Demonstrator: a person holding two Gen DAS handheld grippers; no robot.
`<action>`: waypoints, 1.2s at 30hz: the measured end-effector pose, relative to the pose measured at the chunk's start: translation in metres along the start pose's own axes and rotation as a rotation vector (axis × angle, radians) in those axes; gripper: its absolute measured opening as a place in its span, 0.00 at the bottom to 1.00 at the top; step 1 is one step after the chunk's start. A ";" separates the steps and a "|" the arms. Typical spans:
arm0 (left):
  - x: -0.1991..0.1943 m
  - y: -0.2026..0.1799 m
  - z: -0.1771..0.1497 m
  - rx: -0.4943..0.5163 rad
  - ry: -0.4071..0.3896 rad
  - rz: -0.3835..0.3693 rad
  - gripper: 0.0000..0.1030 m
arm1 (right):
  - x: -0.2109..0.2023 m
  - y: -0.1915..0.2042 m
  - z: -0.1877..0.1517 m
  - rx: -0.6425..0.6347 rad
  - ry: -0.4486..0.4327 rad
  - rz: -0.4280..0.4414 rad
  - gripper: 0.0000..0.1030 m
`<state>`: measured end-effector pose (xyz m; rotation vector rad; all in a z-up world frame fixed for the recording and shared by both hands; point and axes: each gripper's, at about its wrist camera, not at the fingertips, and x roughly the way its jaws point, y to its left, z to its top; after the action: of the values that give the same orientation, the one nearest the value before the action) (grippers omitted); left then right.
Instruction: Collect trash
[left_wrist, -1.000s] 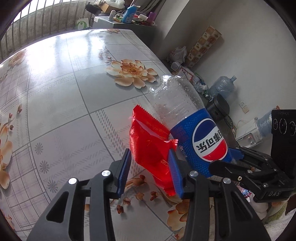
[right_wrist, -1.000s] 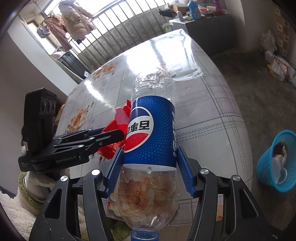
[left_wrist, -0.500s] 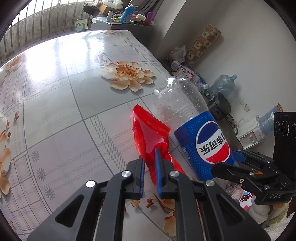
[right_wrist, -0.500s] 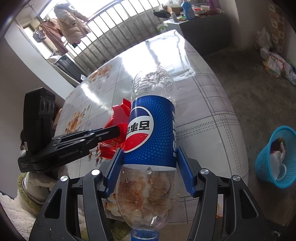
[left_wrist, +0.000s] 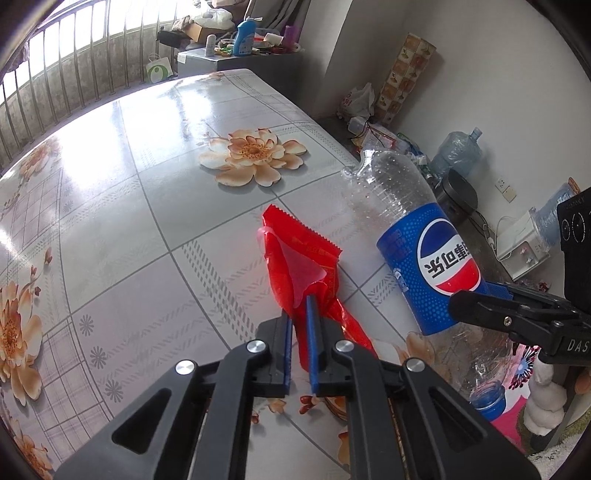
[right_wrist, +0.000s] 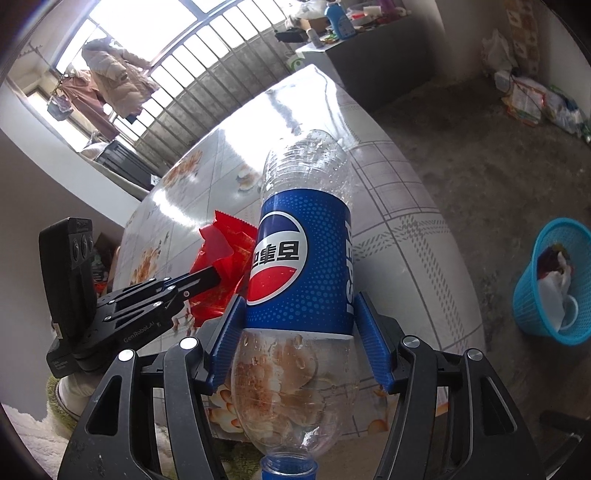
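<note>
Red wrapper (left_wrist: 301, 273) sits pinched between the two blue pads of the left gripper (left_wrist: 298, 314) in the left wrist view. The pads are squeezed nearly together on the wrapper's lower end, and the rest of it sticks out ahead of the gripper, above the flowered table (left_wrist: 147, 192). Just to the right of this gripper is the big clear bottle (left_wrist: 417, 243) with a blue label. The right gripper (left_wrist: 491, 295) reaches in from the right side and its black finger lies against that label. Far off to the right, a water jug (left_wrist: 458, 153) stands on the floor by the wall.

From the right wrist view, the bottle (right_wrist: 303, 258) fills the space between the two blue pads of the right gripper (right_wrist: 299, 332). The pads touch the label on both sides, with the bottle's blue cap pointing back toward the camera. The jaws are opening a little, yet the bottle stays between them. To the left of this gripper, the left gripper (right_wrist: 218, 275) holds the red wrapper (right_wrist: 221, 254) right beside the bottle. Down on the floor, far to the right, stands a blue basket (right_wrist: 524, 291) with some trash inside.
</note>
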<state>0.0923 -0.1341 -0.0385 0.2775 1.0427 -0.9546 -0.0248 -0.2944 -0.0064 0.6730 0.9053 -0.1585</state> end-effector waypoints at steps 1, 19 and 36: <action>0.000 -0.001 0.000 0.003 0.000 0.002 0.06 | 0.000 0.001 0.000 -0.001 0.002 0.001 0.56; 0.000 -0.008 0.000 0.026 -0.008 0.030 0.06 | 0.002 0.003 -0.001 -0.001 0.004 0.020 0.55; -0.009 -0.004 0.002 0.018 -0.045 0.019 0.06 | 0.000 0.002 0.000 0.004 -0.003 0.008 0.54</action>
<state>0.0887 -0.1330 -0.0291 0.2799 0.9894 -0.9495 -0.0242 -0.2926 -0.0059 0.6802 0.8995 -0.1541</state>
